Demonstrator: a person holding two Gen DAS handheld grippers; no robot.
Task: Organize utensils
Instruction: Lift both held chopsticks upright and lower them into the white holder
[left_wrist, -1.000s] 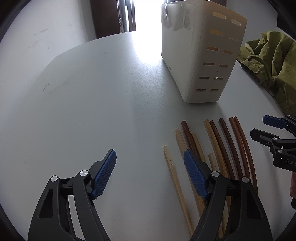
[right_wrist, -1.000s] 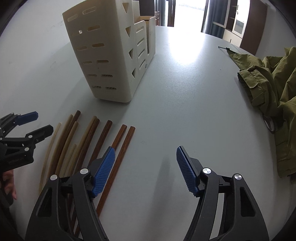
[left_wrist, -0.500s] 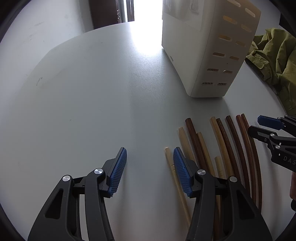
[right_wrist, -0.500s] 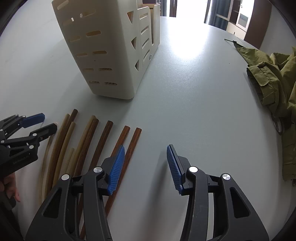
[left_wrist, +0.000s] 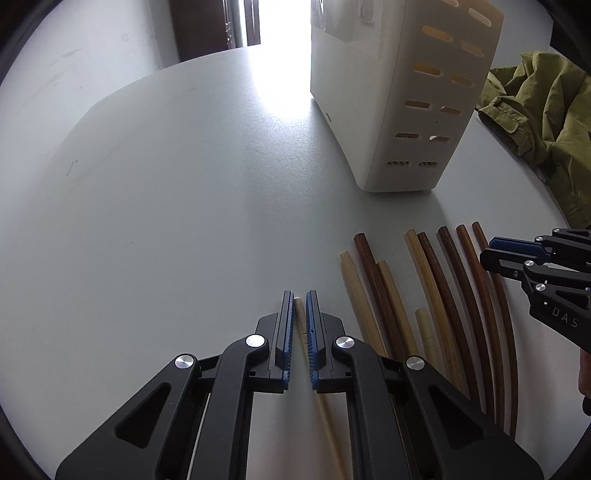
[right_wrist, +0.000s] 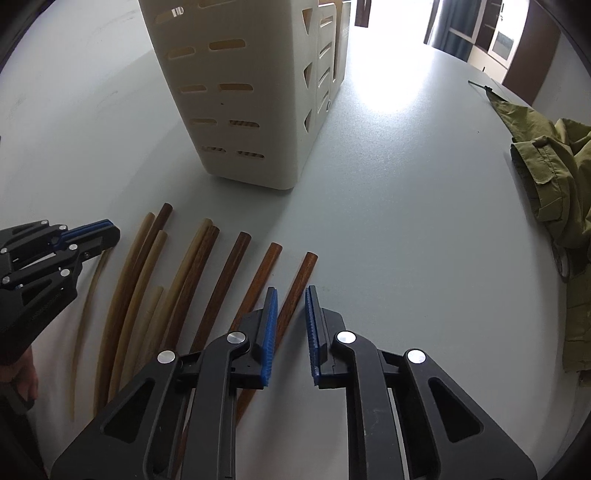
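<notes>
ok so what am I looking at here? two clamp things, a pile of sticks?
No robot: a person holds a two-finger gripper in each hand, and each gripper carries a wide-angle camera looking along its fingers. One picture is from the left gripper's camera, the other from the right's, so each also catches the other at its edge.

On the grey table lies a row of chopsticks, pale and dark brown, in front of a white slotted utensil holder. A green jacket lies off to the right.

The left gripper is shut on the leftmost pale chopstick. The right gripper has just been closing its jaws with the rightmost dark chopstick between them; whether the pads already pinch it I can't tell.
</notes>
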